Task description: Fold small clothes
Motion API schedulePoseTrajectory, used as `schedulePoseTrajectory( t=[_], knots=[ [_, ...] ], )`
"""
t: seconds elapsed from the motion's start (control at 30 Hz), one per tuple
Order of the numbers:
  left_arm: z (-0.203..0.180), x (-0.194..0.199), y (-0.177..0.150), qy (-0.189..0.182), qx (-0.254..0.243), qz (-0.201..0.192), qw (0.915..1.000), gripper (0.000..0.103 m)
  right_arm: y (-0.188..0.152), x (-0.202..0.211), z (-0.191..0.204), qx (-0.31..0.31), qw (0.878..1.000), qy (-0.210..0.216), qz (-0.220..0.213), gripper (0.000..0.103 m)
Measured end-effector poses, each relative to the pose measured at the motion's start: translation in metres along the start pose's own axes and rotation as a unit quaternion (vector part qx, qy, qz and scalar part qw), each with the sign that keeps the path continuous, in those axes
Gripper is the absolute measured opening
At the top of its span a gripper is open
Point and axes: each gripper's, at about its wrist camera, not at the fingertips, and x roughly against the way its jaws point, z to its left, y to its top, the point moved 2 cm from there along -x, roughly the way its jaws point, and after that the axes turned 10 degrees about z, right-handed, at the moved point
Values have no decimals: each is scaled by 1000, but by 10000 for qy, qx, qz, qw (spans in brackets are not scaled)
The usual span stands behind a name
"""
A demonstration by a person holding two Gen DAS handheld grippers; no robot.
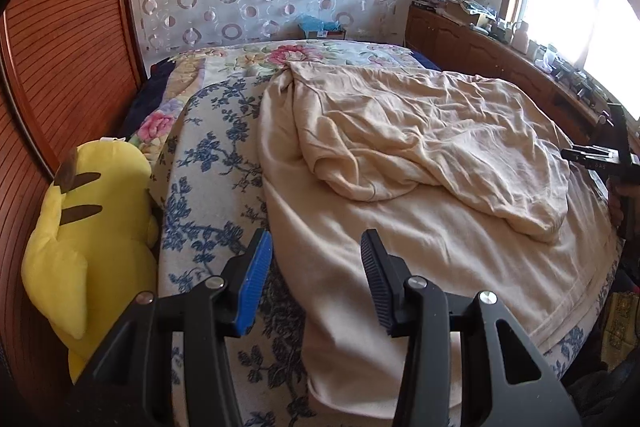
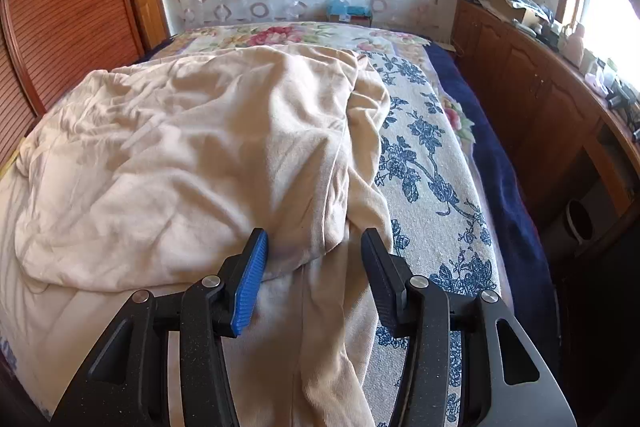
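Item: cream garment (image 1: 420, 163), lying rumpled and half doubled over itself on the blue-flowered bedspread (image 1: 216, 163) of the bed. Left gripper (image 1: 316, 267) and right gripper (image 2: 314, 263) hover over its near edge, fingers parted and gripping nothing. Handling note: likely best to pinch one cloth layer at each near corner, then draw it flat before creasing.
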Motion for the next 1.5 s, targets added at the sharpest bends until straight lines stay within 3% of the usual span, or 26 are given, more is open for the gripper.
schedulePoseTrajectory(
  t=[0.4,0.6,0.67,0.8,1.2,1.5],
  knots=[
    [-19,-27,50,10,-5,36,10000,45,0,0,-1,-2,10000,8,-2,49],
    [-20,-55,66,177,-13,321,9993,44,0,0,-1,-1,10000,8,-2,49],
    [-20,-63,68,194,9,469,9987,38,0,0,-1,-1,10000,8,-2,49],
    [-17,-71,67,216,38,535,9983,38,0,0,-1,-2,10000,11,-3,49],
    [-16,-73,55,263,44,268,9993,38,0,-1,-1,-5,10000,13,-6,49],
    [-14,-72,55,235,81,264,9993,38,-5,13,-31,-594,9973,394,-194,49]
  ],
)
